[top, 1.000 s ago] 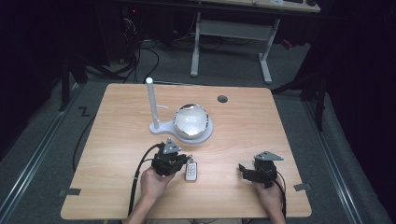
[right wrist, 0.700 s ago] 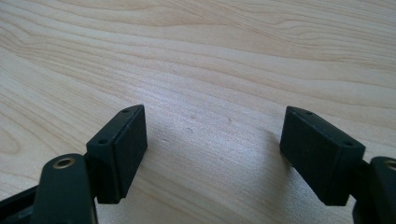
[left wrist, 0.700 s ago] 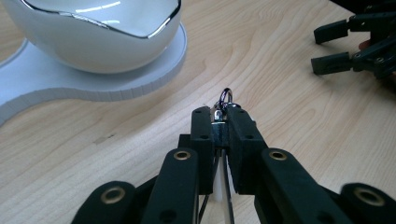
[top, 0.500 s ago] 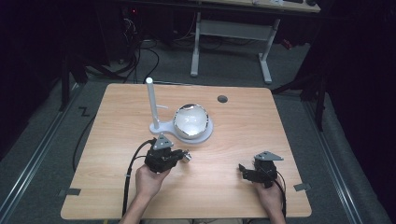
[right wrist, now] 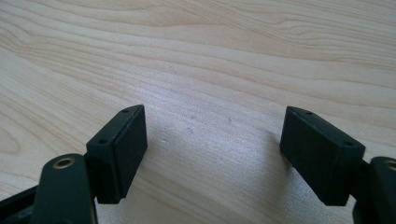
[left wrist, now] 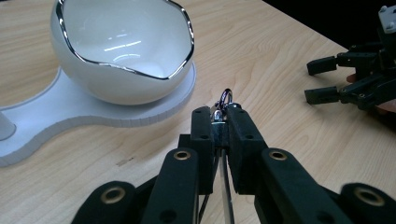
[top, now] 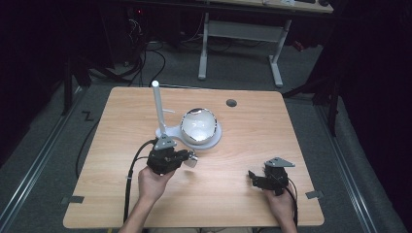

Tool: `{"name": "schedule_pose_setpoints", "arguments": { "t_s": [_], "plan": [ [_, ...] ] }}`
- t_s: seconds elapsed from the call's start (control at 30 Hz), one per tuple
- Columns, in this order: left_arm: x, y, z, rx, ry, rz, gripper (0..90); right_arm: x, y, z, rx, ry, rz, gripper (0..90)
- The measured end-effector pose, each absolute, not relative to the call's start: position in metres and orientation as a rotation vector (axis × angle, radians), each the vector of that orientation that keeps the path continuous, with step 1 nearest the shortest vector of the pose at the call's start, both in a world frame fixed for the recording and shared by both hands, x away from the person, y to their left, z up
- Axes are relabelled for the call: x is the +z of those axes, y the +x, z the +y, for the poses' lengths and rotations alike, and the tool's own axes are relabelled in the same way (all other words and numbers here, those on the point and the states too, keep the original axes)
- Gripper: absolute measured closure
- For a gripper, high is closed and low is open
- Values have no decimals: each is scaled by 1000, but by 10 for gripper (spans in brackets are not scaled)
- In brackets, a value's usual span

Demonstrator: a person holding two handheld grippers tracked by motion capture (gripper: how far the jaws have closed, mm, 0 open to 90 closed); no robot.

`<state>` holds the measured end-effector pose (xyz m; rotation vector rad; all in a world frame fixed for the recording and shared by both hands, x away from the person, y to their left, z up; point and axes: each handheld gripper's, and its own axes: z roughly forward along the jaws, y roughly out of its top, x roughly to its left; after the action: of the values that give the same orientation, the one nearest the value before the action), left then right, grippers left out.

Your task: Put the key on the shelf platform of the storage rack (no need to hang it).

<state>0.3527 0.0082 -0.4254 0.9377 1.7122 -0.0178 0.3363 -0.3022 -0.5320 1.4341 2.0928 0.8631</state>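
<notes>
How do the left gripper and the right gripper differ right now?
The left gripper is shut on a small metal key ring; the right gripper is open and holds nothing. The left gripper sits close to the white bowl stand, while the right gripper lies farther off by the table's near right edge. Both have black jaws.

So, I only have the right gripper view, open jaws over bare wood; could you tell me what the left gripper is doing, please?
Observer: The left gripper is shut on a keyring, whose metal ring pokes out past the jaws.
Operator: Thanks; what lies ahead?
Observer: A white bowl with a chrome rim, seated on a white stand.
Operator: And where is my gripper?
Observer: The right gripper is well to the bowl's right, nearer the person.
</notes>
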Motion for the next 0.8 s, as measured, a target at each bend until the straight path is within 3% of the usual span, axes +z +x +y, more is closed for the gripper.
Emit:
{"name": "schedule_pose_setpoints", "arguments": {
  "t_s": [0.8],
  "plan": [
    [-395, 371, 11, -37, 929, 1688, 818, -532, 336, -302, 863, 1434, 2092, 233]
  ]
}}
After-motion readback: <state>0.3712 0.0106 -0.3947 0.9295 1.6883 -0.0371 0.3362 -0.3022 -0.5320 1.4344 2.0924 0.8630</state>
